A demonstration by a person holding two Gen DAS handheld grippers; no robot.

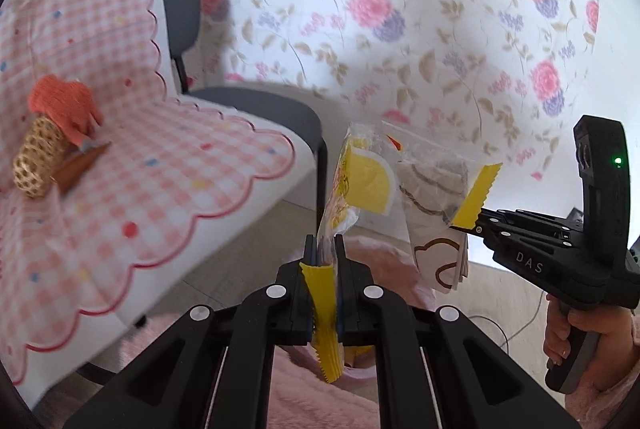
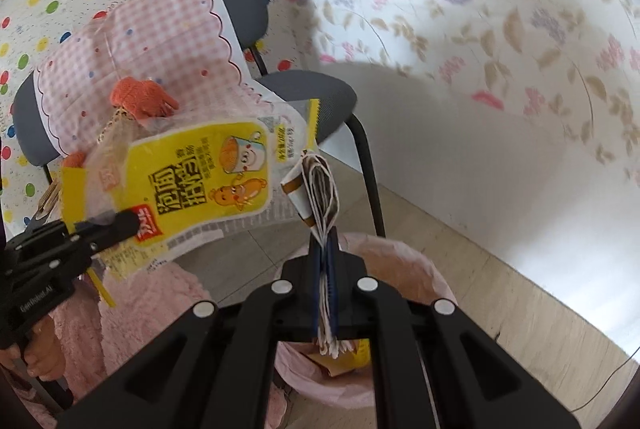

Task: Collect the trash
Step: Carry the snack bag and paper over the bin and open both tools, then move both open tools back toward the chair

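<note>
My left gripper is shut on a yellow and clear snack wrapper, held in the air; the wrapper and that gripper also show in the right wrist view. My right gripper is shut on a folded white and brown paper wrapper; in the left wrist view the gripper and the paper sit just right of the snack wrapper. A bin with a pink liner stands below both grippers, with yellow trash inside.
A grey chair draped with a pink checked cloth stands left of the bin. An orange glove and a woven cone lie on the cloth. A floral wall is behind. The floor is tiled.
</note>
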